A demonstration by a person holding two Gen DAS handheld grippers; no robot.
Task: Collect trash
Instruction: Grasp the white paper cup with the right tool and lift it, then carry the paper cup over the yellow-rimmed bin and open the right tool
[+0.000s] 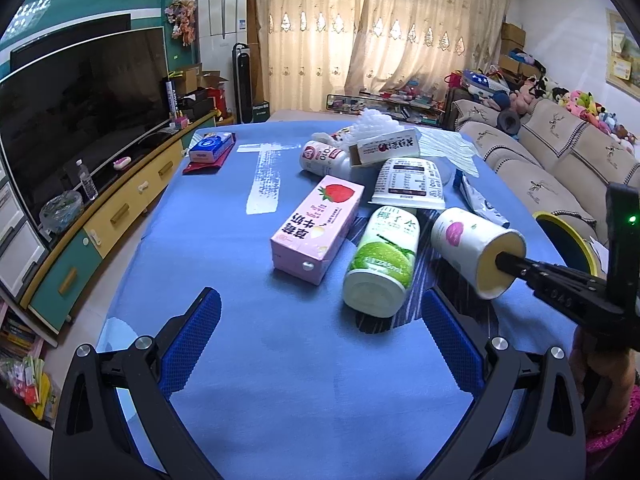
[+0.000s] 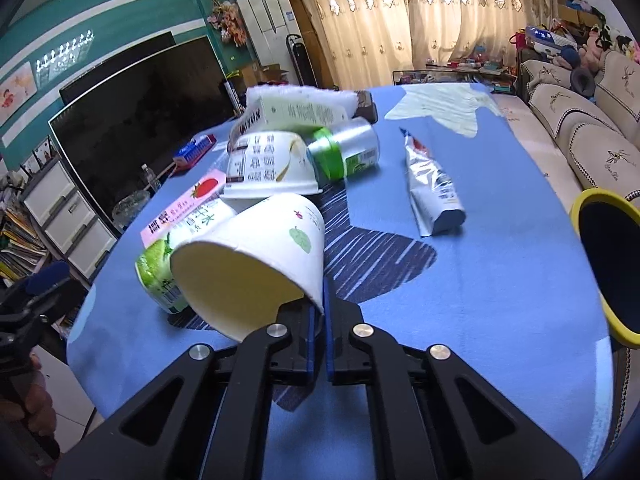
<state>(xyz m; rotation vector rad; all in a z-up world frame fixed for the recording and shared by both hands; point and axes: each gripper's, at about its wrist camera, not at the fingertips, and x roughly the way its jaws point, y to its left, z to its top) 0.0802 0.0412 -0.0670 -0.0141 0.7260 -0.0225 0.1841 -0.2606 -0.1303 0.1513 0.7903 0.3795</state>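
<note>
L tongs [image 1: 320, 316]: mine, spread wide apart, nothing btwn them, hovering over bare blue cloth of the desk [image 1: 224, 280], short of the pile.
Pink strawberry milk carton [image 1: 316, 228]: lies flat, just left of green-label white plastic bottle [image 1: 382, 260]; the two are close or touching, can't tell which. If I go for the carton w/ L, a pad could bump the bottle and it'd prob roll.
White paper cup w/ fruit print [image 2: 256, 256]: on its side, mouth toward me; R tongs [image 2: 318, 320] pinched together on its rim wall, one pad inside, one outside.
Risk, cup: thin paper, grip on one edge only → may crease, pivot or slip out when lifted. Its side sits close by the green bottle, so a swing could knock it.
Silver foil pouch [image 2: 434, 184]: lies apart on cloth, clear of my path.
Yellow-rimmed dark bin [image 2: 604, 264]: off desk's R edge, prob the drop spot. Cup hanging crooked could catch the rim and miss.
</note>
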